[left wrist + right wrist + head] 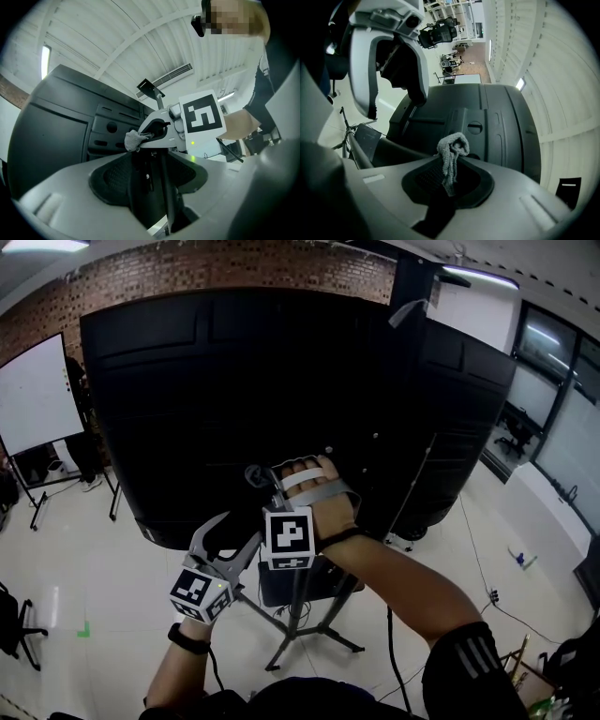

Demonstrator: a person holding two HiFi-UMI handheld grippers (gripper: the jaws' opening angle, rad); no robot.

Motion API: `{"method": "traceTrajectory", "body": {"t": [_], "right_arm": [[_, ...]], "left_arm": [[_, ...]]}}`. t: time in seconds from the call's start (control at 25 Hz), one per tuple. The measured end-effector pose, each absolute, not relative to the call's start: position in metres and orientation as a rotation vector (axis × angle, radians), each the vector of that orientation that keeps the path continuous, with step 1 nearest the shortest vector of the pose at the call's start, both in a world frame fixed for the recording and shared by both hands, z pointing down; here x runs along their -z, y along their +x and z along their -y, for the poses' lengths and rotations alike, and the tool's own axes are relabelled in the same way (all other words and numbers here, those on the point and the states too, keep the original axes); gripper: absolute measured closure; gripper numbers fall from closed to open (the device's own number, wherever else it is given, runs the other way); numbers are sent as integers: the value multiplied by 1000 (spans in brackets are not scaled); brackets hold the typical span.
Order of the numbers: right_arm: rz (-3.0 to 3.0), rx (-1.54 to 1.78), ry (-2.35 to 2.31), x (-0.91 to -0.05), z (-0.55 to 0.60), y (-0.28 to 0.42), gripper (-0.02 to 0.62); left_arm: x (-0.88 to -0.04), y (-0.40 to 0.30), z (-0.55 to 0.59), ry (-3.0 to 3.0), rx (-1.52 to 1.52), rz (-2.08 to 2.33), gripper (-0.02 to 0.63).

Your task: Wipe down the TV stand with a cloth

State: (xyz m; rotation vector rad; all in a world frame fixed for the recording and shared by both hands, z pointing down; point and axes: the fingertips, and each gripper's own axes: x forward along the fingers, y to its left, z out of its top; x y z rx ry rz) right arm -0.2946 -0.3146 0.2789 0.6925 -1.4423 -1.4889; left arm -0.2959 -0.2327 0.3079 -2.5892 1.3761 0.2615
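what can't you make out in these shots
- Top of the stand, head view: hidden behind the right hand.
- Contact of the cloth, right gripper view: nothing shows whether it touches the stand.
- Screen of the TV: faces away in every view; only the back shows.

the cloth (452, 150) is a small grey knitted rag, bunched into a lump on top with a loose tail hanging down. it stands upright, pinched between the closed jaws of the right gripper (449, 176). in the left gripper view it shows as a pale wad (133, 139) at that gripper's tip, at 9 o'clock of its marker cube. whether it touches any surface cannot be told.

the tv stand (309, 620) is black, with a slim upright post at 6 o'clock of the big dark screen back (234, 381). thin legs splay from its foot toward 4, 7 and 10 o'clock over the pale floor.
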Motion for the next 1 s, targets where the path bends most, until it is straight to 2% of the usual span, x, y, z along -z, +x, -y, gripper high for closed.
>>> {"method": "traceTrajectory", "body": {"t": [0.4,0.68,1.0], "right_arm": [[1510,1505,720,-269,305,-274,548],[1955,1425,787,-223,270,-260,546],[2126,1431,977,-159,269,-202,545]], "left_arm": [[-310,-275,240,-2610,-236,-1347,345],[-304,-264,239,-2605,-230,-1338,345],[-268,-239,239,-2573,-277,-1312,345]]}}
